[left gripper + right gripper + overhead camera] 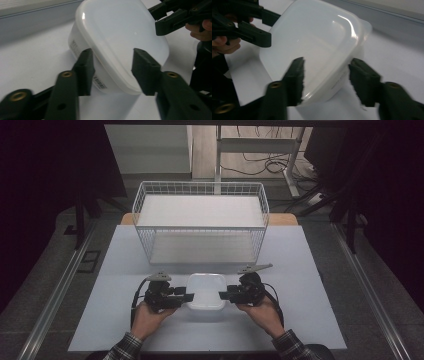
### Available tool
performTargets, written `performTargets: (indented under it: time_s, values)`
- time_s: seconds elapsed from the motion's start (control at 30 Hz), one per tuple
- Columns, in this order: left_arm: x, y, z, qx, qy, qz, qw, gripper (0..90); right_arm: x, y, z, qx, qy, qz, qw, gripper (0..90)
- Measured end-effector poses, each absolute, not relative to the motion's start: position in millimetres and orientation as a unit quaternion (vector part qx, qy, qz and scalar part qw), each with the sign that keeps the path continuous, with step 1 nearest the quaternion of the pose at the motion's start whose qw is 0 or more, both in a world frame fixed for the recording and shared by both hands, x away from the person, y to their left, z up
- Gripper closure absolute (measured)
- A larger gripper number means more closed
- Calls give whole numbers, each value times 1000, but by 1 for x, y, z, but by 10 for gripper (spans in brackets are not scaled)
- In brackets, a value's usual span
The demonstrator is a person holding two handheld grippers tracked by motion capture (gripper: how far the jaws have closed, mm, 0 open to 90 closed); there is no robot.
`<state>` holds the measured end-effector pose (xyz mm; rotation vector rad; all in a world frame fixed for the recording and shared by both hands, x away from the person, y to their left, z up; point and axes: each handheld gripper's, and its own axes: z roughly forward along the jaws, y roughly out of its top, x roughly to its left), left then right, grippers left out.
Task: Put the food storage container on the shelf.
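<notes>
**Two tools flank the white container in front of the wire basket**

The white container [205,291] sits on the desk [310,320] just in front of the wire basket [200,220], apart from it by a narrow strip of bare surface. Desk room stays open to the left and right of the container and toward the near edge, where the person's forearms come in. Behind the container the basket's front wall closes off the way.

The left tool [187,296] comes in level from the container's left side, the right tool [224,295] from its right, each reaching the container's rim.

In the left gripper view the left tool [113,72] has the container's lidded [120,35] corner between its jaws; the pads stand close on either side, but a firm press cannot be made out. In the right gripper view the right tool [325,80] likewise straddles a corner of the container [312,45], one jaw overlapping the rim, the other just off it; whether it is clenched on it I cannot tell.
</notes>
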<state>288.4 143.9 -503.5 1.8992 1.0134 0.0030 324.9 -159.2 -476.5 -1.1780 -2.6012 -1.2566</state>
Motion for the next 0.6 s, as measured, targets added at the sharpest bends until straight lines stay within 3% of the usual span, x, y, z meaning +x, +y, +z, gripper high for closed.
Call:
performTargets:
  time_s: [0.4, 0.6]
  values:
    - [274, 147, -498, 750, 438, 18, 495, 767, 316, -169, -475, -425, -787, -447, 7, 773]
    - [275, 147, -497, 740, 444, 33, 504, 797, 313, -166, -474, -414, -790, -452, -27, 774]
